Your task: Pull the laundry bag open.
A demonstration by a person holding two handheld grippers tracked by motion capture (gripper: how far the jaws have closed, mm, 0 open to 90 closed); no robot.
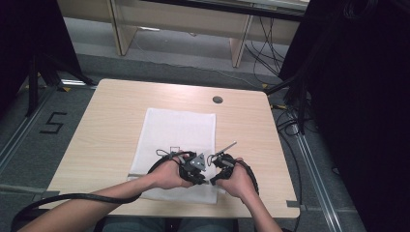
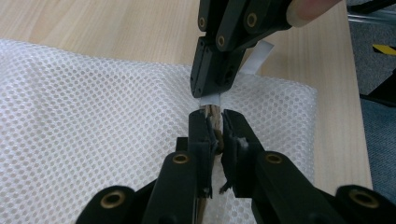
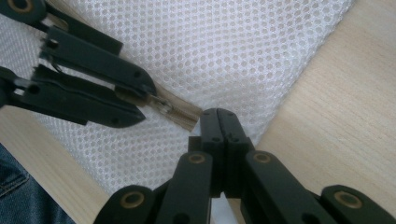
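A white mesh bag (image 1: 179, 128) lies flat in the middle of the wooden table (image 1: 111, 111). Along its near edge runs a beige zipper (image 3: 182, 113). My left gripper (image 2: 215, 116) is shut on the zipper's pull (image 2: 213, 122), and in the high view it (image 1: 197, 170) sits over the bag's near edge. My right gripper (image 3: 218, 114) meets it tip to tip, shut on a white fabric tab (image 2: 209, 99) at the zipper's end. In the high view the right gripper (image 1: 216, 166) is just right of the left one. Both hands rest close together.
A round cable hole (image 1: 217, 99) is in the table's far side. Black curtains stand at both sides, with cables (image 1: 290, 121) on the floor at the right. Light wooden furniture legs (image 1: 239, 46) stand beyond the table. The table's right edge (image 2: 359, 116) is near the grippers.
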